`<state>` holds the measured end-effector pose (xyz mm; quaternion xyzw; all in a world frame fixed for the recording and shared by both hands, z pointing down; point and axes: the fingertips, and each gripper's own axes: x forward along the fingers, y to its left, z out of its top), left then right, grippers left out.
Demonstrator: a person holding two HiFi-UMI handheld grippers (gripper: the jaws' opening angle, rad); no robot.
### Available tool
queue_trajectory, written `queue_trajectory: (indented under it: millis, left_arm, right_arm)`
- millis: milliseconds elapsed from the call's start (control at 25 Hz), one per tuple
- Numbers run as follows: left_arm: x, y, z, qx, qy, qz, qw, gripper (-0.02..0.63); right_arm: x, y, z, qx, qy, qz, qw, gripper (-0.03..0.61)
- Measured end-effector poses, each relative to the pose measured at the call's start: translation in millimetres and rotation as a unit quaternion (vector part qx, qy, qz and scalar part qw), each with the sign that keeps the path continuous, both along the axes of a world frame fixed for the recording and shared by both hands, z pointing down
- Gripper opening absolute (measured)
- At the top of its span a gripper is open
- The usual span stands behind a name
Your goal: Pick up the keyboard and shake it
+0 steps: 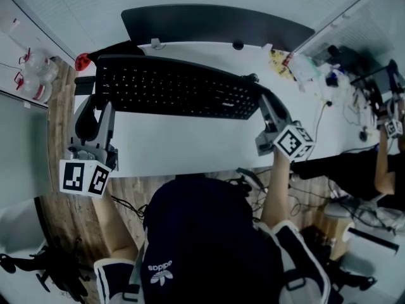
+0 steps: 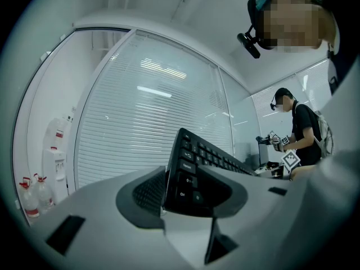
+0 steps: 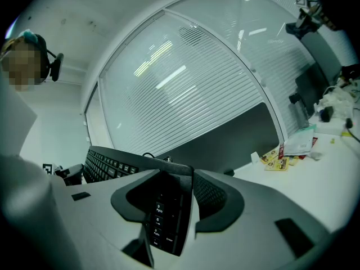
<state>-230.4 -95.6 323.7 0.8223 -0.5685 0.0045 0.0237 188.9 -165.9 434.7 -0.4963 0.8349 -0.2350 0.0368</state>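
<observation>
A black keyboard hangs lifted above the white desk, held at both ends. My left gripper is shut on its left end; in the left gripper view the keyboard stands on edge, clamped between the grey jaws. My right gripper is shut on the right end. The right gripper view shows the keyboard pinched edge-on, its long body stretching away to the left. Both marker cubes sit near the desk's front edge.
A dark monitor stands behind the keyboard. Red-capped bottles rest at the far left. Yellow packets and cables clutter the desk's right end. Another person with grippers works at the right. My capped head fills the bottom.
</observation>
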Motion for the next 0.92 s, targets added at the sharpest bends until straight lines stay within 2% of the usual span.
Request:
queue_trajectory:
  millis: [920]
  left_arm:
    - [-2.0, -3.2, 3.5, -0.004, 0.002, 0.000, 1.0000, 0.178]
  right_arm:
    - [-2.5, -3.5, -3.1, 0.005, 0.007, -0.004, 1.000, 0.176]
